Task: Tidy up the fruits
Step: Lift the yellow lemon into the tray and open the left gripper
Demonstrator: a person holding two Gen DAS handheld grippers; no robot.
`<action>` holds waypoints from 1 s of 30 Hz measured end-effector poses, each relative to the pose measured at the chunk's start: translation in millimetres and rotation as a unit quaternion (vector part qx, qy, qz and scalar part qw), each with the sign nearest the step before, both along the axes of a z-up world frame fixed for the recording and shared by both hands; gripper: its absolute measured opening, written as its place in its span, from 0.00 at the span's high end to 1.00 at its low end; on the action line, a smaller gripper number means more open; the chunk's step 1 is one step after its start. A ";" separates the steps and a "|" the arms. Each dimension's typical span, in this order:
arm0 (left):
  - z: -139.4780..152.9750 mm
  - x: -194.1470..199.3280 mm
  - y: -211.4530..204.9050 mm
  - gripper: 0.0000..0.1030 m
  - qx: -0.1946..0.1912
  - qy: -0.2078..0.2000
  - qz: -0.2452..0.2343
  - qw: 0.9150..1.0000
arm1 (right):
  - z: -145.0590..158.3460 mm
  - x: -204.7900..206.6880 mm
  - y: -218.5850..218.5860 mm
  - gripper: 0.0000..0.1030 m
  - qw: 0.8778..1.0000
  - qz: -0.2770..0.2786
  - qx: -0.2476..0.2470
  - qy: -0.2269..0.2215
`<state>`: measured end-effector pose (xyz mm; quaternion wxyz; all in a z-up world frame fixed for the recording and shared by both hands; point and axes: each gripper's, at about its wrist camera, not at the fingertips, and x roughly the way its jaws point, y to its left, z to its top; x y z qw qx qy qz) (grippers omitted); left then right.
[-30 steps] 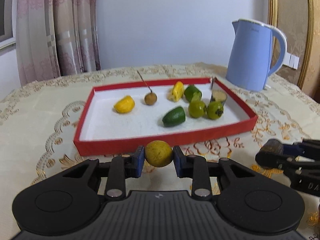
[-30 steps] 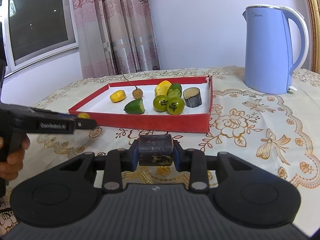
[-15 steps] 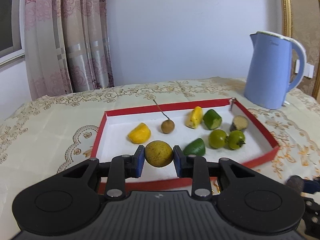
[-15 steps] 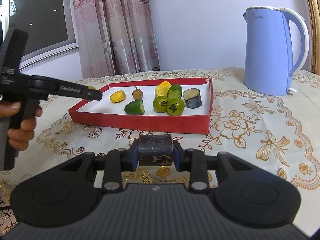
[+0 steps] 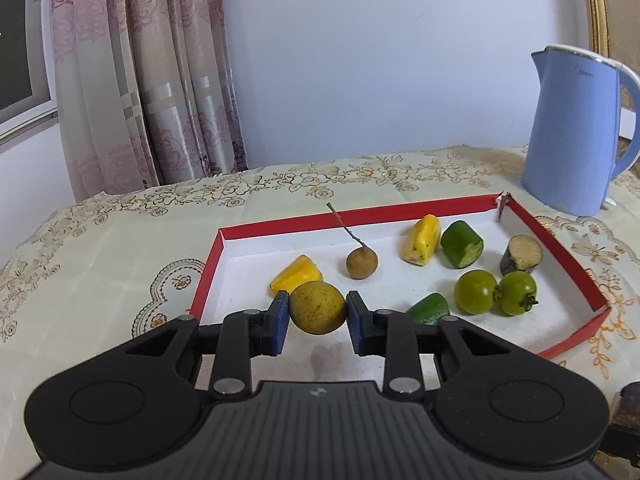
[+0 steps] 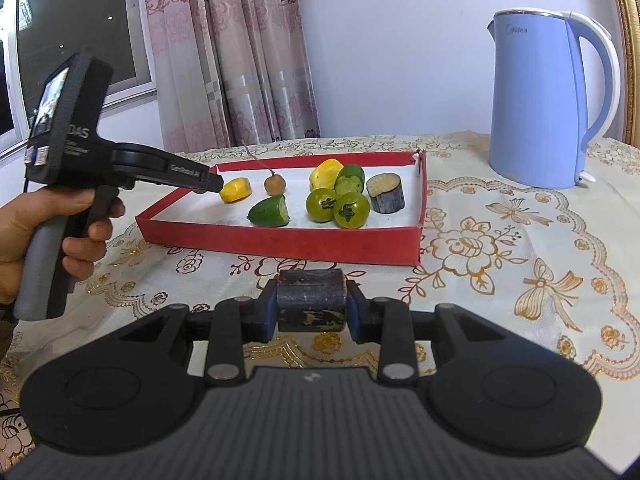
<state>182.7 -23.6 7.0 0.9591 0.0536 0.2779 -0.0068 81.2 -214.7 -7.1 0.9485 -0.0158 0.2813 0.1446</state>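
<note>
My left gripper [image 5: 318, 322] is shut on a round yellow-brown fruit [image 5: 317, 308] and holds it above the near left part of the red tray [image 5: 576, 256]. The tray holds yellow pieces [image 5: 297, 276], a brown longan with a stem [image 5: 361, 263], green pieces [image 5: 461, 244], two green tomatoes [image 5: 496, 292] and a dark cane piece [image 5: 521, 255]. My right gripper [image 6: 311, 312] is shut on a dark cane piece [image 6: 311, 300] over the tablecloth in front of the tray [image 6: 280, 240]. The left gripper [image 6: 214, 183] shows in the right wrist view over the tray's left end.
A blue electric kettle [image 5: 576, 132] stands behind the tray's right end; it also shows in the right wrist view [image 6: 548, 108]. A patterned tablecloth [image 6: 500, 248] covers the table. Curtains [image 5: 140, 80] and a window lie at the back left.
My left gripper has risen and moved forward with the round fruit, from before the tray's front wall to over its interior. The right gripper has stayed still with its cane piece.
</note>
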 end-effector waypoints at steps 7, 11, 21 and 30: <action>-8.6 15.6 -1.6 0.71 0.008 0.014 0.005 1.000 | -0.2 -0.3 -0.1 0.69 1.000 -0.001 0.001 -0.001; -11.7 23.5 -1.2 0.71 0.011 0.020 0.009 1.000 | -0.1 -0.3 -0.3 0.69 1.000 -0.001 0.001 -0.001; -18.9 43.5 0.5 0.71 0.024 0.034 0.024 0.999 | 0.5 -0.6 0.0 0.69 1.000 -0.003 -0.003 -0.001; -21.1 47.7 5.0 0.71 0.017 0.038 0.034 0.999 | 20.8 6.4 7.3 0.69 0.999 0.013 -0.033 -0.019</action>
